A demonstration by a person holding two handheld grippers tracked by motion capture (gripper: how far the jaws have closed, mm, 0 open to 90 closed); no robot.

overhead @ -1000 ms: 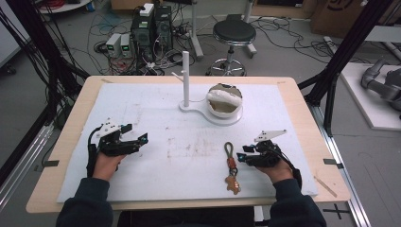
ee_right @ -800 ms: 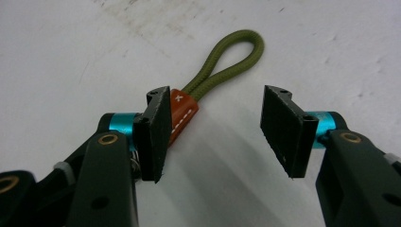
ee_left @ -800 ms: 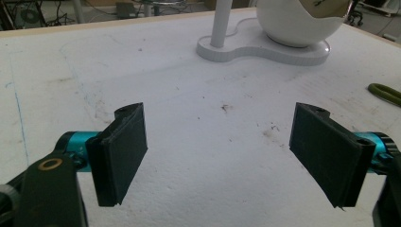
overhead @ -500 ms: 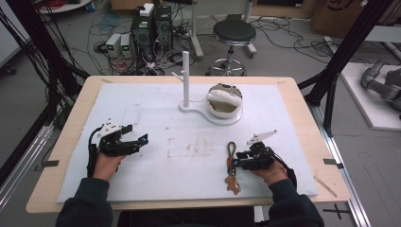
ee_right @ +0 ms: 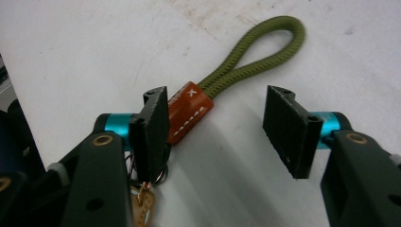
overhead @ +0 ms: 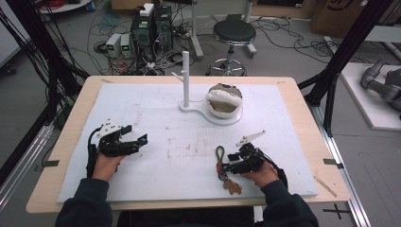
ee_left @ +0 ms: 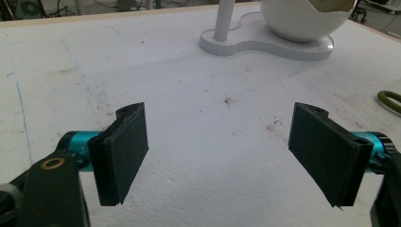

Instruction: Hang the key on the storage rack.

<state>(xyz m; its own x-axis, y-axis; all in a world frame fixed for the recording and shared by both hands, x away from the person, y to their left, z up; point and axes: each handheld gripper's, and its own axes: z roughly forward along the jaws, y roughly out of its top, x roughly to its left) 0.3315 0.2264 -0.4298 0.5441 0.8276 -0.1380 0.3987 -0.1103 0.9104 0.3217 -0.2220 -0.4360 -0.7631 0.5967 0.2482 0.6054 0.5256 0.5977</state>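
A person sits at a worktop (overhead: 293, 109) covered by a white mat, a two-jaw gripper in each hand. The thing in play is a keychain (overhead: 223, 165): an olive cord loop (ee_right: 265, 45) joined by a stitched orange leather sleeve (ee_right: 189, 111) to a small brown charm (overhead: 231, 187). It lies flat on the mat near the front edge, right of centre, its long axis running away from the person — loop at the far end, charm at the near end.

The right gripper (overhead: 234, 166) is just beside it, reaching in from the keychain's right. Its jaws have just been opening and stand spread; in the right gripper view the leather sleeve sits against the left jaw's inner edge, with the loop stretching ahead between the jaws, and nothing is pinched. That puts the cord roughly in line with the jaws rather than across them.

The left gripper (overhead: 135, 142) rests well apart on the left of the mat, jaws spread wide over bare mat. A white stand (overhead: 187, 101) with a post and bowl sits farther back.
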